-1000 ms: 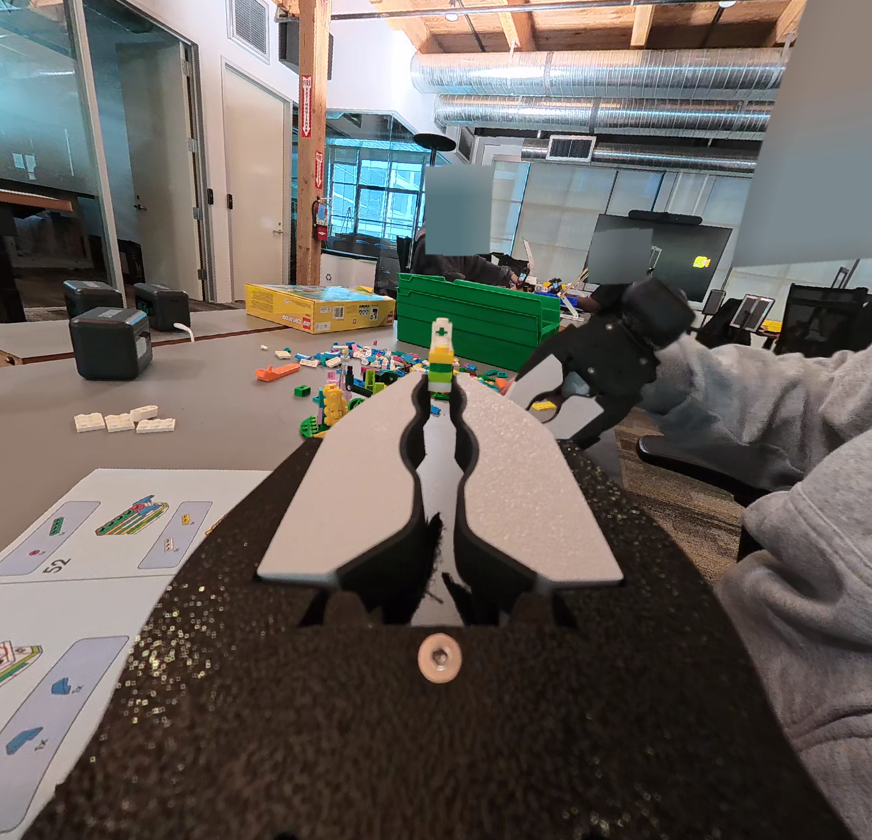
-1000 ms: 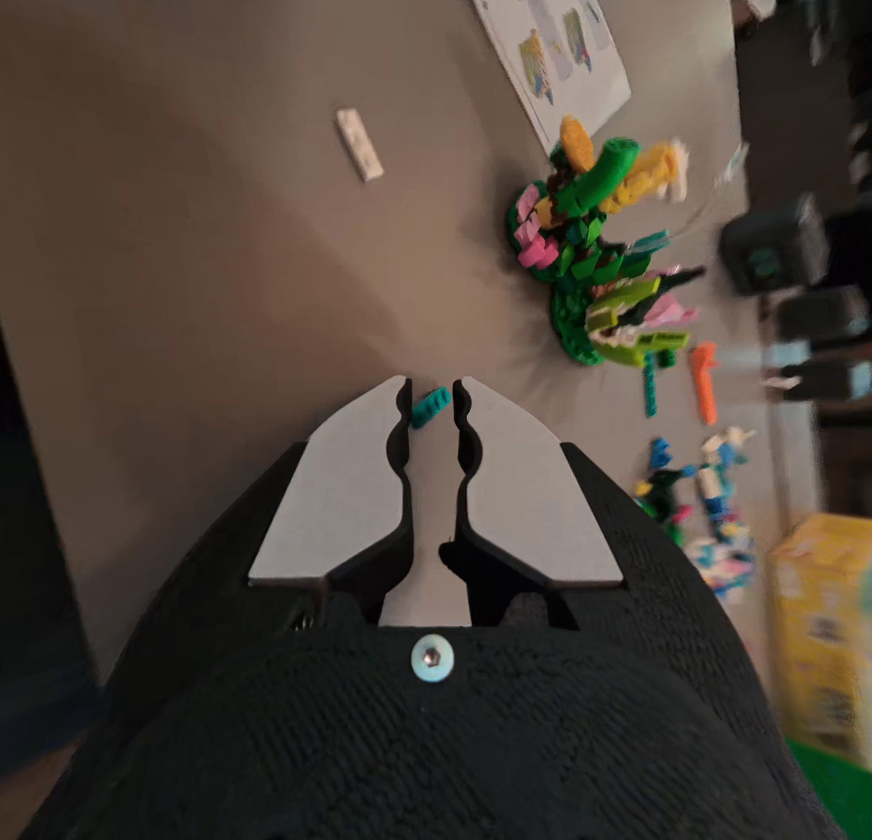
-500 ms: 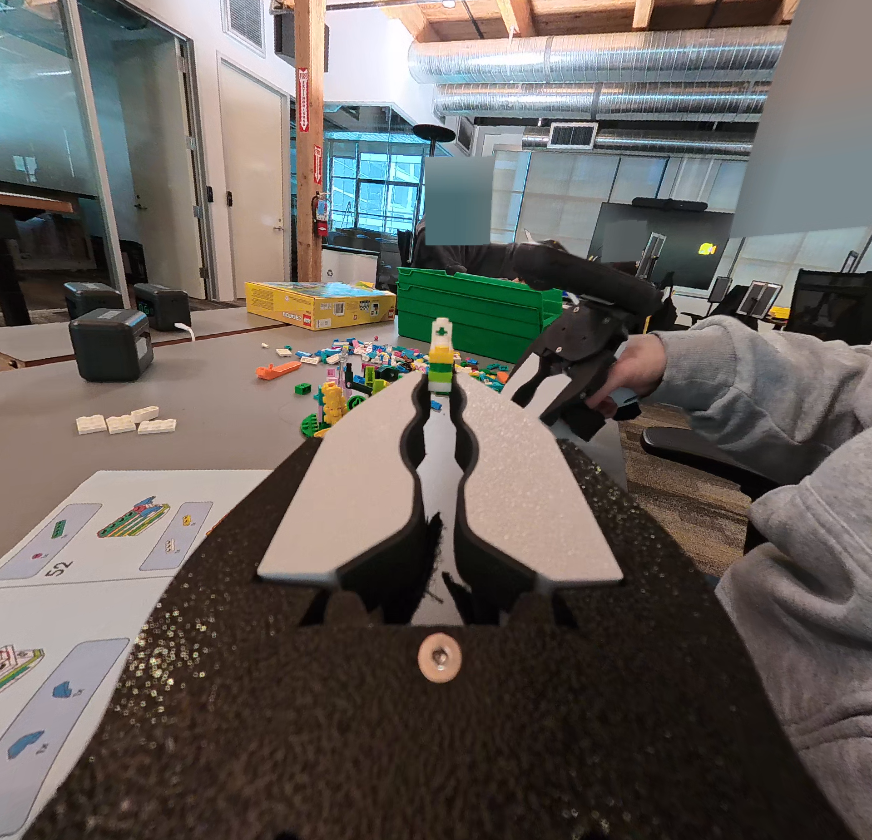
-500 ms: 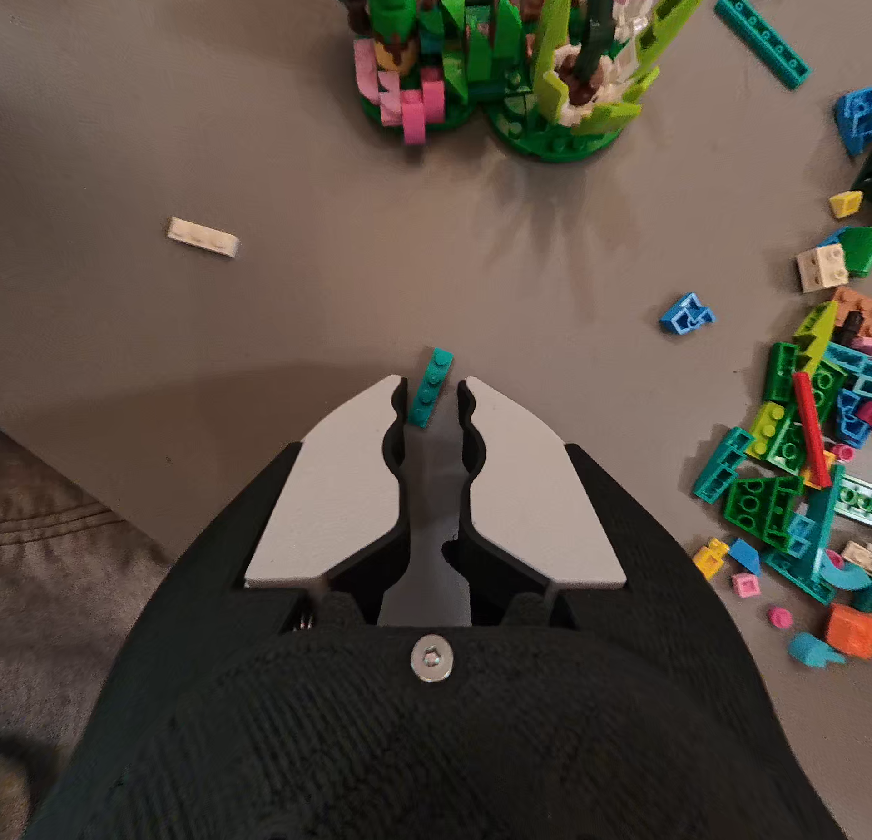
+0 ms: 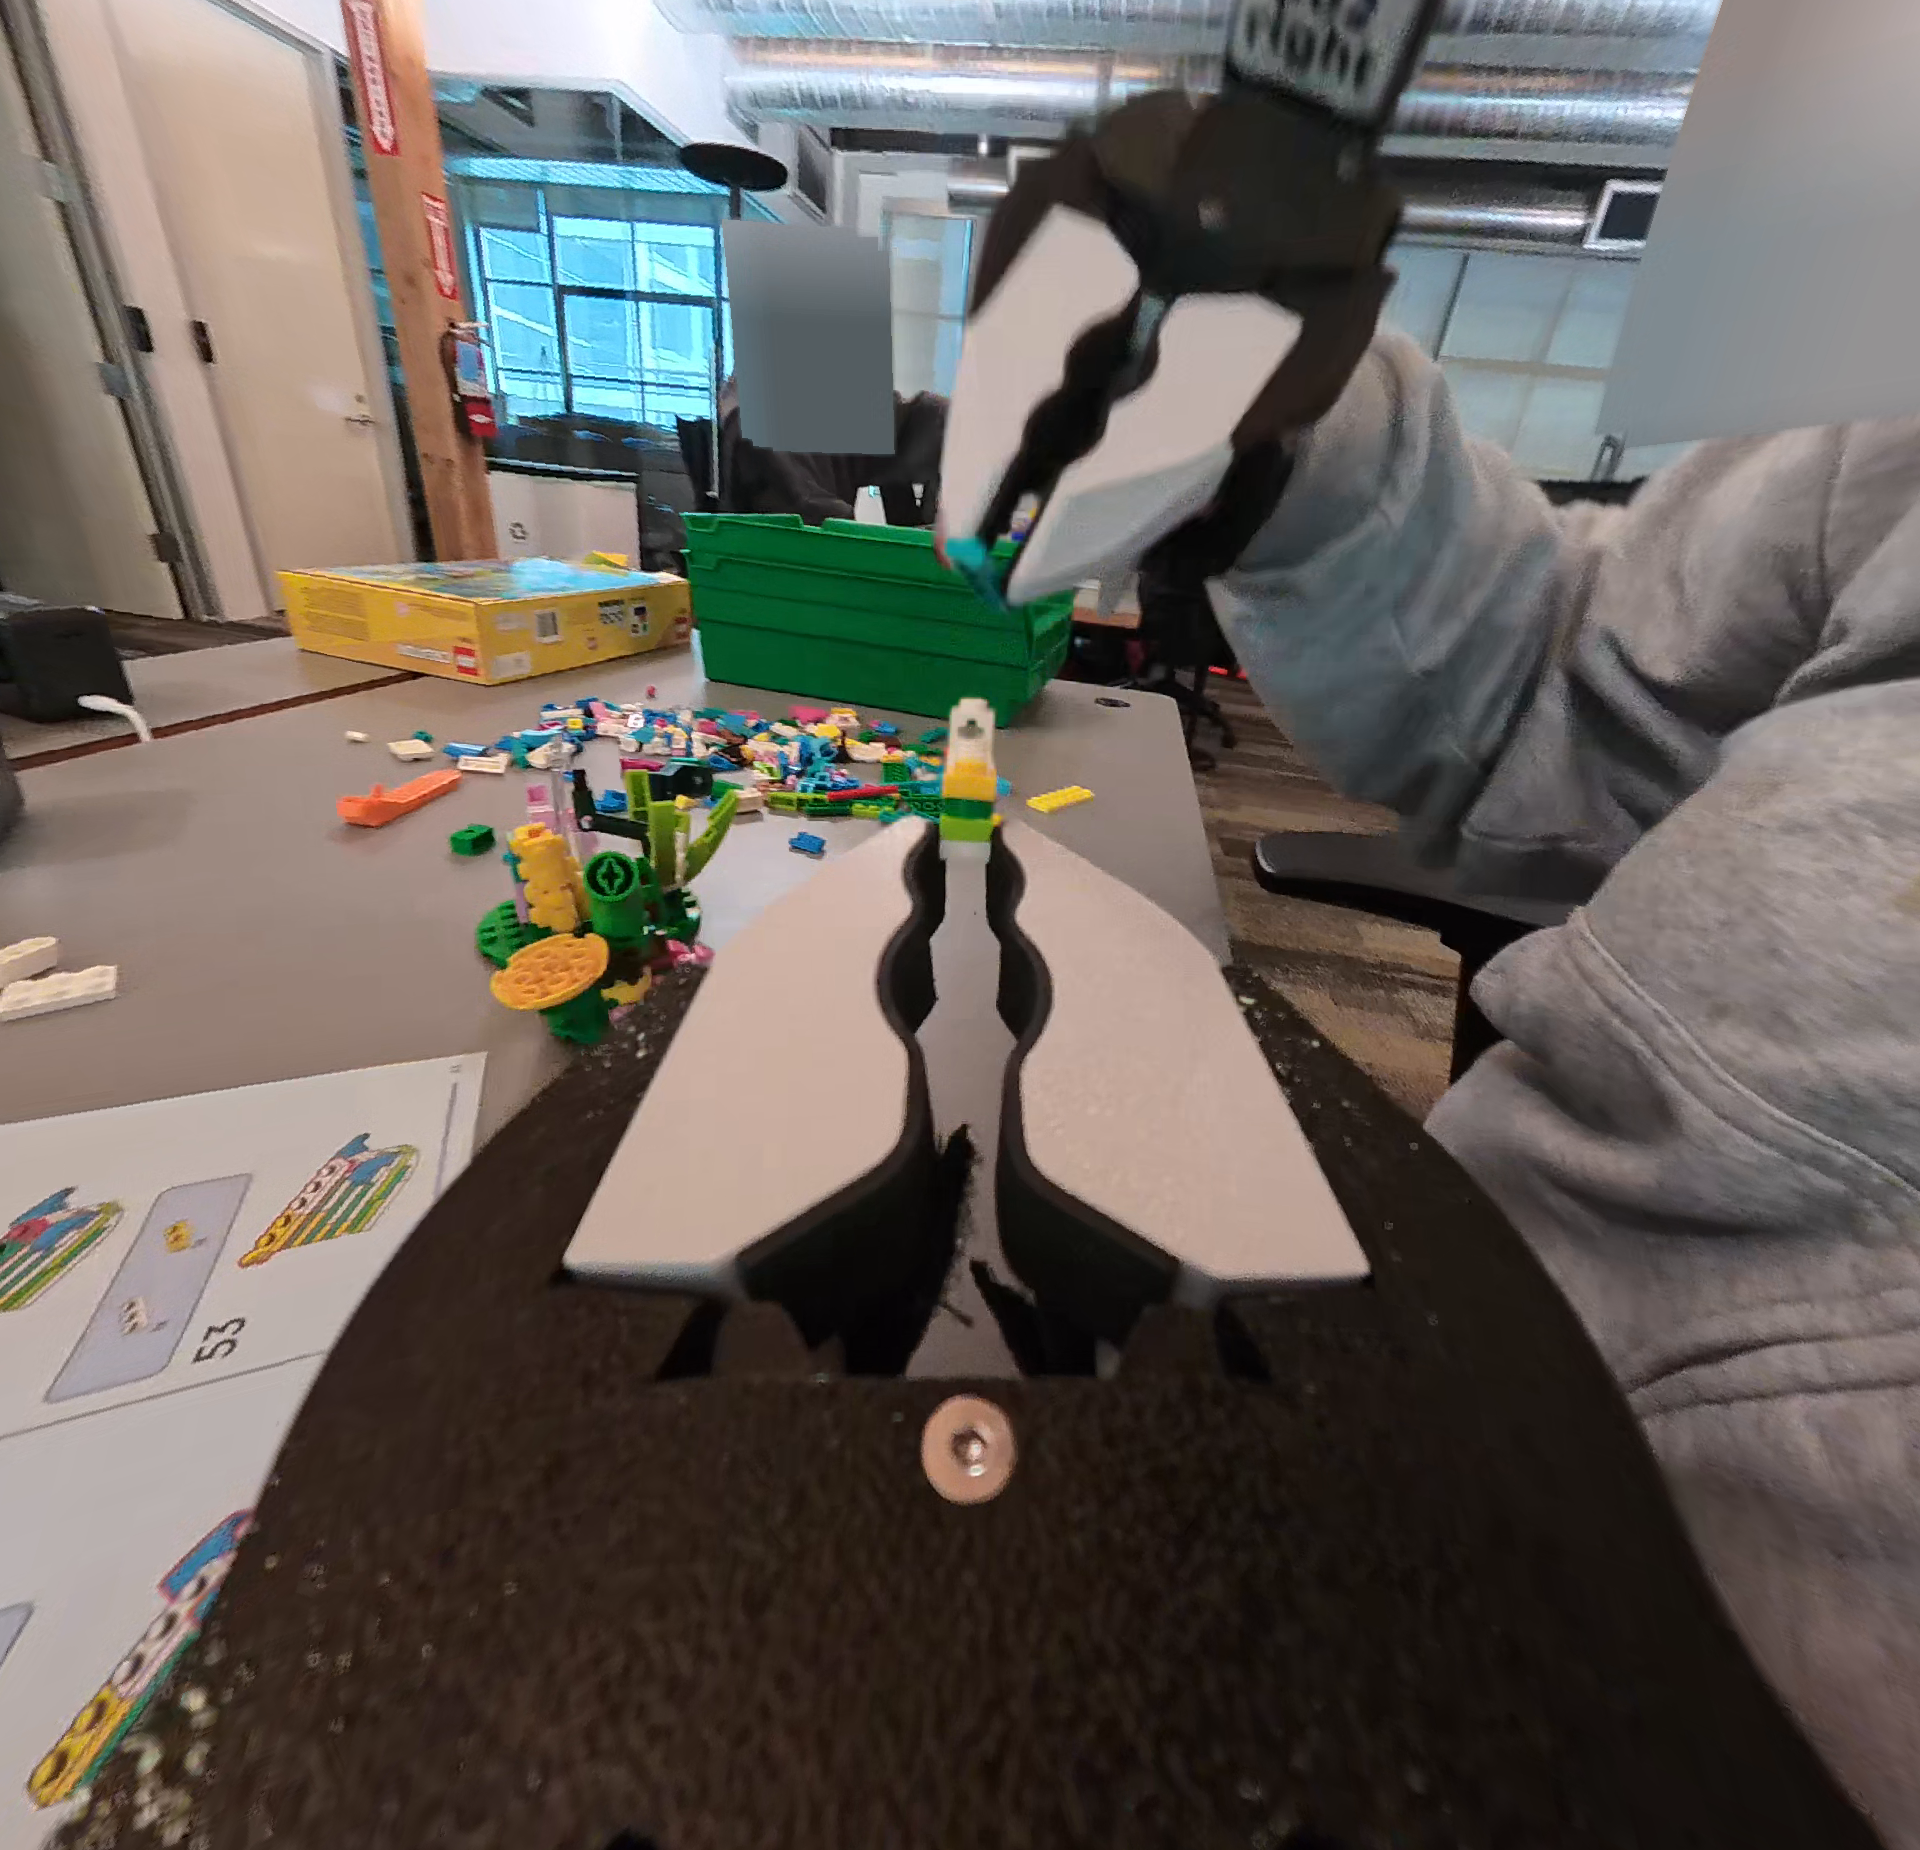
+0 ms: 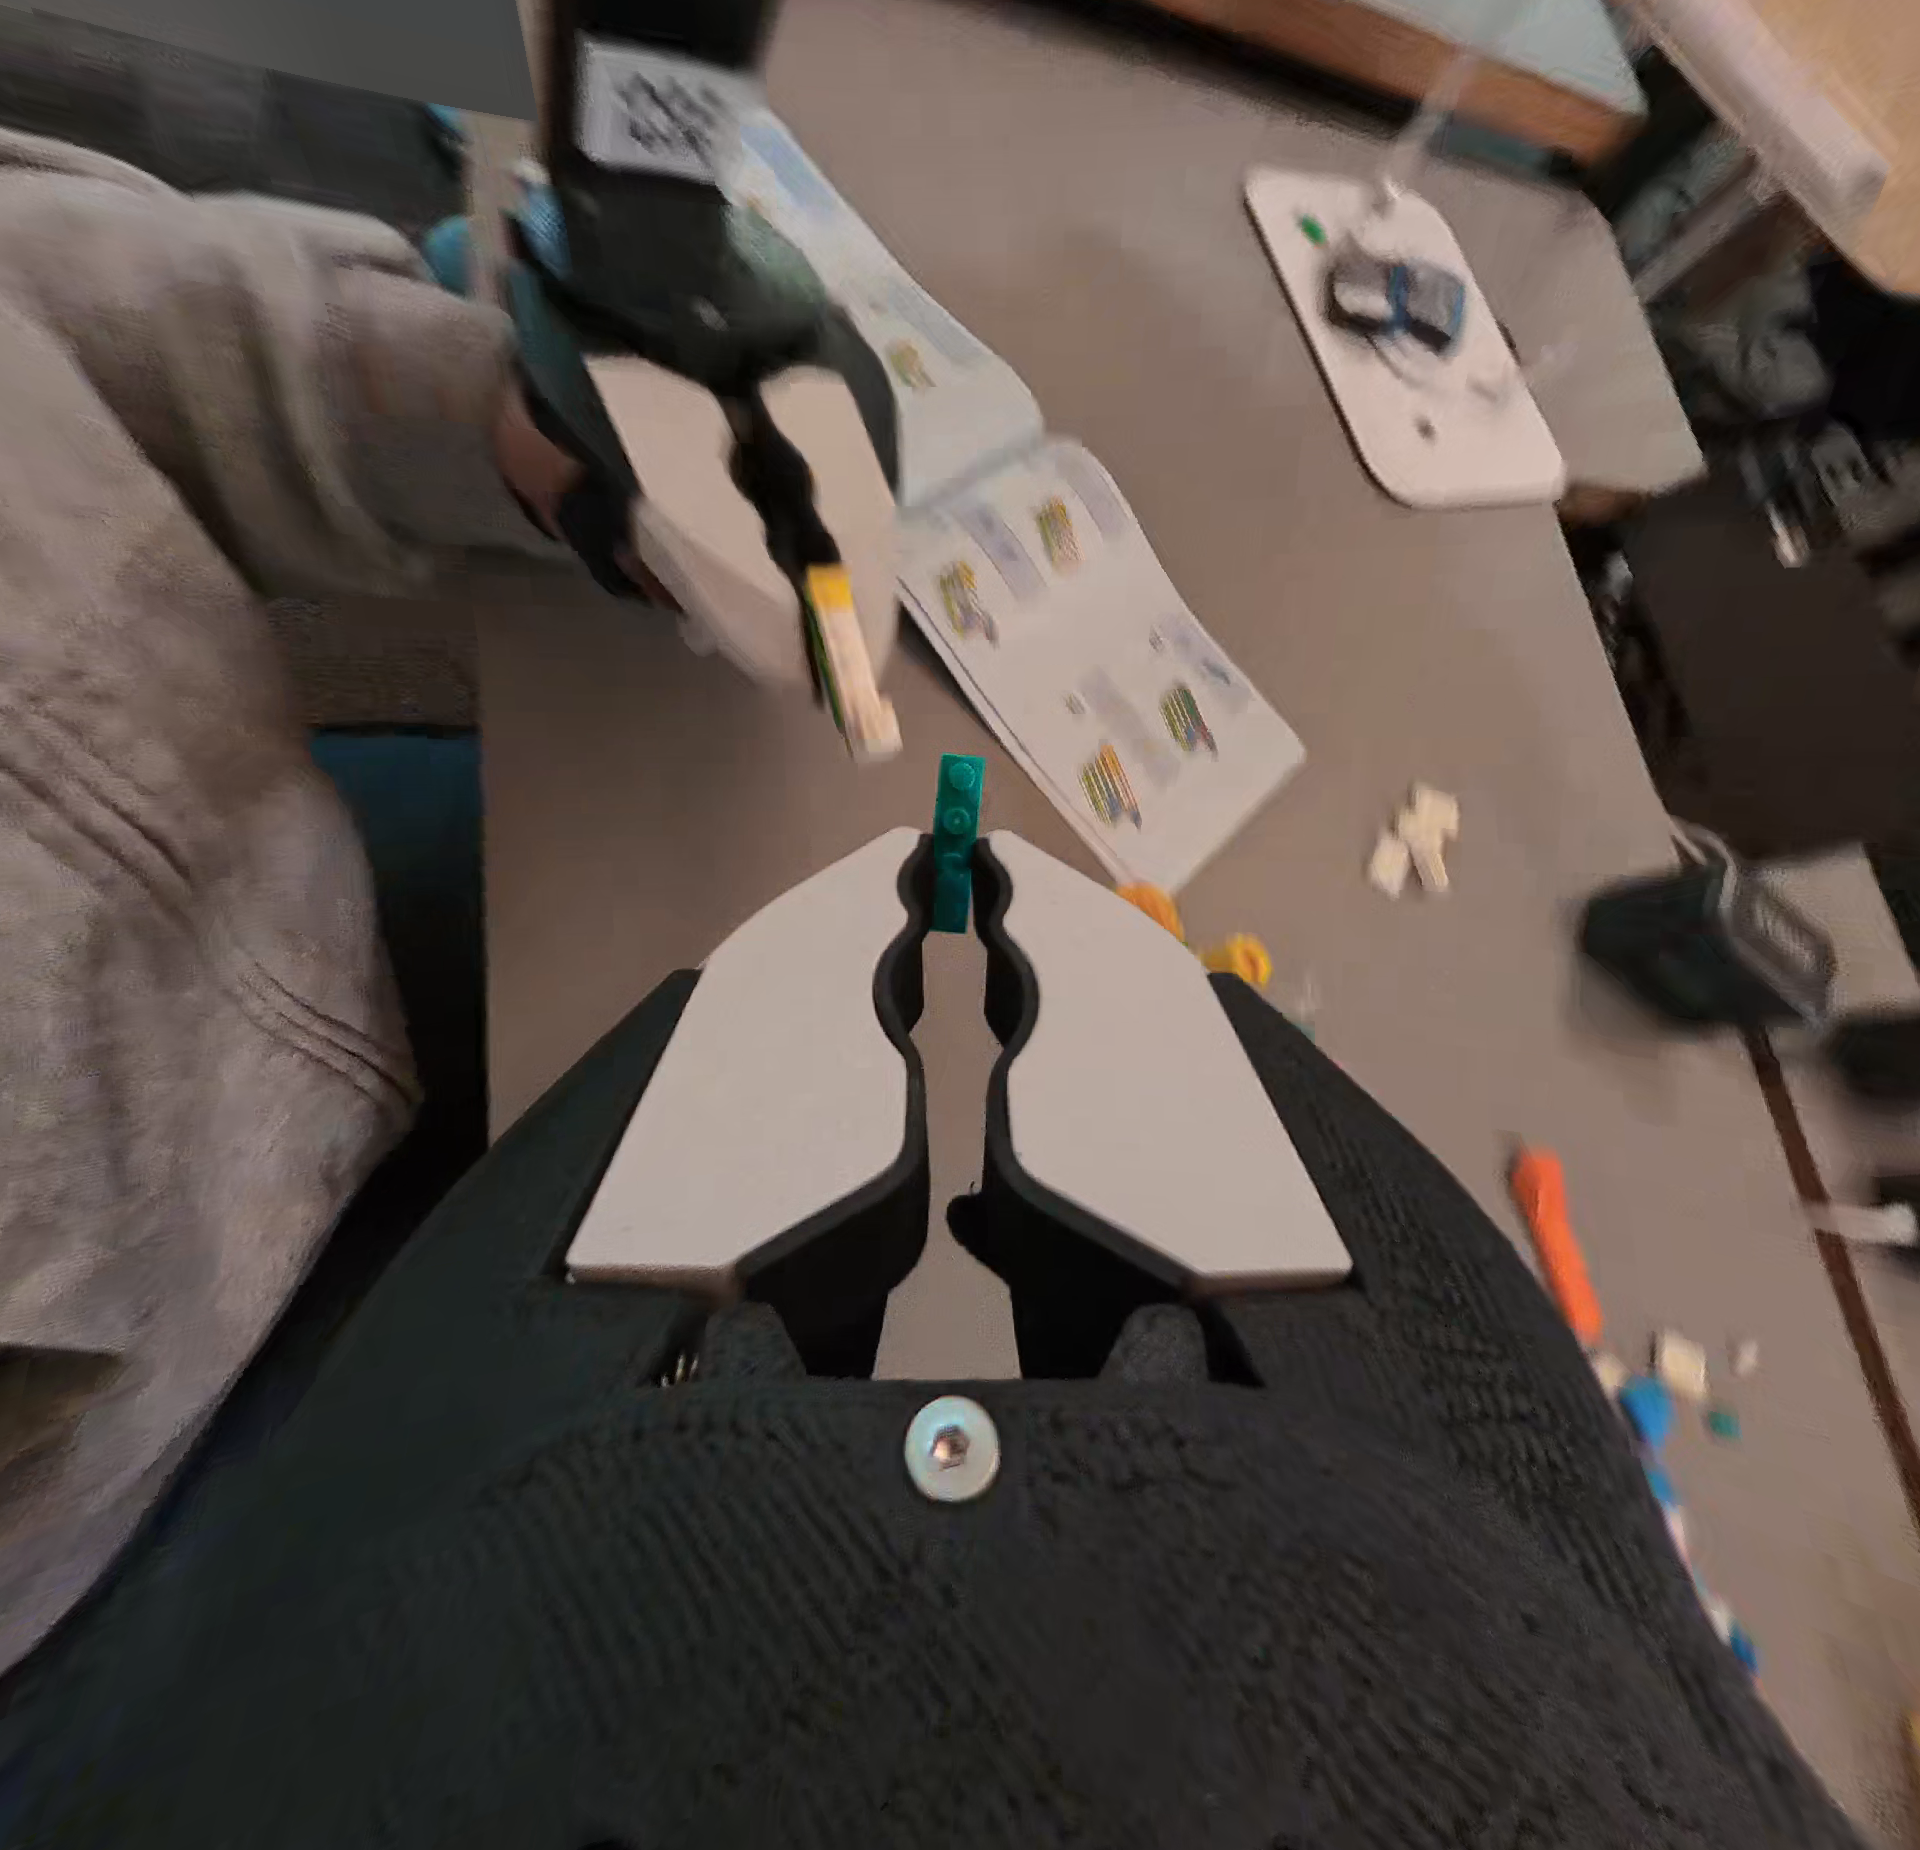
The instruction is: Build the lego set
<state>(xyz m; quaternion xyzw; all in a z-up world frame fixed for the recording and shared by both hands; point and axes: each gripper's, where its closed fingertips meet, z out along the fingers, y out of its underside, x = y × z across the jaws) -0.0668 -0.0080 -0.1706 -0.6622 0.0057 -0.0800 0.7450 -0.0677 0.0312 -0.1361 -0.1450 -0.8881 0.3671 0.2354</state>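
Observation:
My left gripper (image 5: 964,850) is shut on a small stack of white, green and yellow bricks (image 5: 968,787), held upright above the table. It also shows in the right wrist view (image 6: 831,595) with the stack (image 6: 847,673) sticking out of its tips. My right gripper (image 6: 954,844) is shut on a thin teal plate (image 6: 956,839), which pokes out past the tips. In the left wrist view the right gripper (image 5: 982,564) hangs high above, pointing down, with the teal plate (image 5: 975,561) at its tips. The two held pieces are close, with a small gap between them.
A built flower model (image 5: 592,927) stands on the grey table (image 5: 260,886). Loose bricks (image 5: 727,751) lie beyond it, before a green bin (image 5: 873,616) and a yellow box (image 5: 478,616). An open instruction booklet (image 6: 1081,616) lies at the left. A grey sleeve (image 5: 1558,657) is at the right. The left gripper's tips are roughly 6 cm from the right gripper's.
My right gripper closed on the teal plate, lifted it off the table and swung up toward the left gripper. My left gripper kept hold of its stack and shifted a little to the right.

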